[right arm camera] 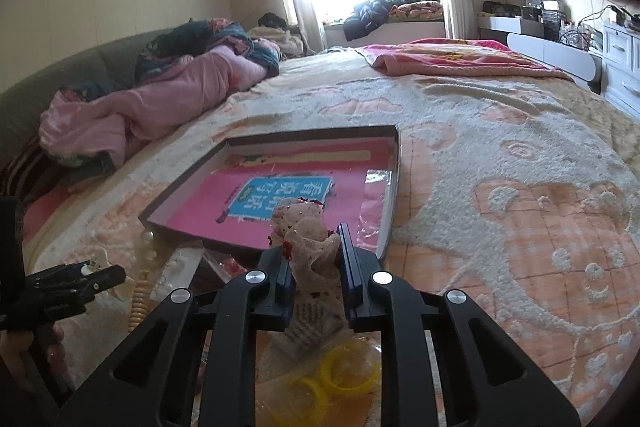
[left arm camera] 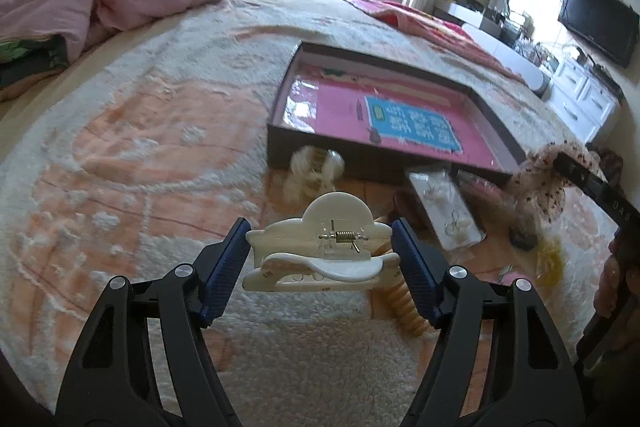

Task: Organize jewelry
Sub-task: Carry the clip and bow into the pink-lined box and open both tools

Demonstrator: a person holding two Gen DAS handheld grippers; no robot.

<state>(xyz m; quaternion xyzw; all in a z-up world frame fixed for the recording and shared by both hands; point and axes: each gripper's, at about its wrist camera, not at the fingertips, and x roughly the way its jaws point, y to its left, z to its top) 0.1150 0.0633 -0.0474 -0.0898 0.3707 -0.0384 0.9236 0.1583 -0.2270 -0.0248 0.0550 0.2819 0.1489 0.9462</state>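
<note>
My left gripper is shut on a cream cloud-shaped hair claw clip, held above the bedspread near a brown shallow box lined with a pink sheet. My right gripper is shut on a cream spotted fabric scrunchie, just before the box's near edge. The right gripper and scrunchie show at the right of the left wrist view. The left gripper shows at the left of the right wrist view.
On the bedspread by the box lie a fluffy white hair tie, a clear packet of earrings, a beige coil band and yellow rings in a bag. A pink duvet lies far left.
</note>
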